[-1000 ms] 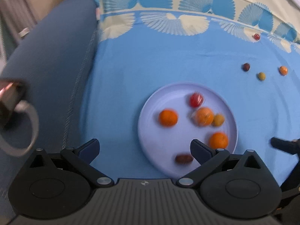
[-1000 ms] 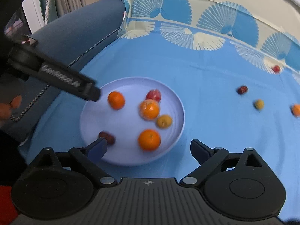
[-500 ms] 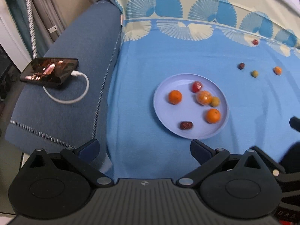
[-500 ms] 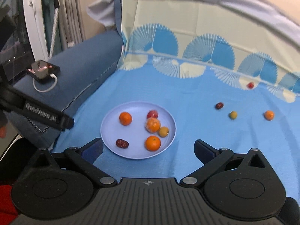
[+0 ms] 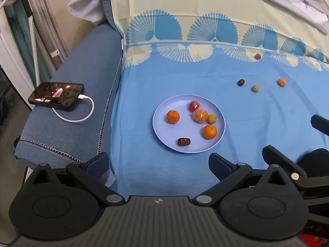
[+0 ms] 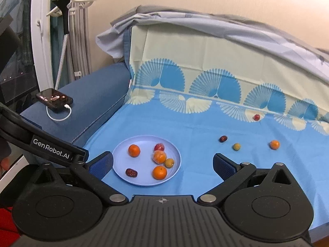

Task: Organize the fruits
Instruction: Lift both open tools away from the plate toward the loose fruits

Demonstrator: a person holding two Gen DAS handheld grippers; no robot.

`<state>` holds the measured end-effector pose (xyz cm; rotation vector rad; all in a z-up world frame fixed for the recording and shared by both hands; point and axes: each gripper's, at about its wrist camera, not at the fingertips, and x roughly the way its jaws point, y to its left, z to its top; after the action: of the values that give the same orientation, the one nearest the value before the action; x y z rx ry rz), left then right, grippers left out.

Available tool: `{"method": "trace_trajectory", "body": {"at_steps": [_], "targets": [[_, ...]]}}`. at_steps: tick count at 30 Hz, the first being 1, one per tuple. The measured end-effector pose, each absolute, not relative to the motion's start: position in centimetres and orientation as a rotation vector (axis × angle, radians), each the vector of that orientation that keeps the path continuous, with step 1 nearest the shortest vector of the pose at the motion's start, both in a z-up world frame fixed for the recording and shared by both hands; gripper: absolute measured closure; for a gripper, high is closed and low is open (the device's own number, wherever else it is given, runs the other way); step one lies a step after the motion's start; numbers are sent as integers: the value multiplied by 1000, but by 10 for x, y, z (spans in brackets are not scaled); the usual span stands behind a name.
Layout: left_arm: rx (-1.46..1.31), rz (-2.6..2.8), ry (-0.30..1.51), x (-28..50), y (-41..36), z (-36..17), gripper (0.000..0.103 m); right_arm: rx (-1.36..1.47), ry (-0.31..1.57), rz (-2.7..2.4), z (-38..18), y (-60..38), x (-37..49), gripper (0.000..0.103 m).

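A lilac plate (image 5: 162, 127) (image 6: 121, 164) lies on the blue cloth and holds several fruits: oranges (image 5: 173, 117) (image 6: 159, 172), a red fruit (image 5: 194, 105), a yellow-green fruit (image 5: 212, 118) and a dark date (image 5: 183, 141) (image 6: 131, 172). Loose on the cloth to the far right lie a dark date (image 5: 241, 82) (image 6: 223, 138), a yellow-green fruit (image 5: 255, 88) (image 6: 236, 146), a small orange (image 5: 282, 82) (image 6: 274, 144) and a red fruit (image 5: 257, 56) (image 6: 256, 117). My left gripper (image 5: 159, 163) and right gripper (image 6: 163, 163) are open, empty and held back from the plate.
A phone (image 5: 56, 96) (image 6: 54, 98) with a white cable lies on the blue sofa arm at the left. The patterned cloth runs up the sofa back (image 6: 205, 61). A rack and curtains (image 6: 65, 20) stand at the far left.
Both grippers have pulled back and up from the plate, so the view widened and the plate looks smaller. The fruits have not moved. Both stay open.
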<state>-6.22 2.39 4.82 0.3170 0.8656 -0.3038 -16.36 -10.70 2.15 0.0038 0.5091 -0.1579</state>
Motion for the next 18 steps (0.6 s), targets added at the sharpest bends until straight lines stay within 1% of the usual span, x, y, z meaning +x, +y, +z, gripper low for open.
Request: {"method": "trace_trajectory", "body": {"at_steps": [5,18], "targets": [[323,-312,867,-62,19,49,0,-4,482,-166,28,-108,-170,1],[362,-323,898,-29,-17,41,0,58,518,-246,15,-149,-150,1]]}}
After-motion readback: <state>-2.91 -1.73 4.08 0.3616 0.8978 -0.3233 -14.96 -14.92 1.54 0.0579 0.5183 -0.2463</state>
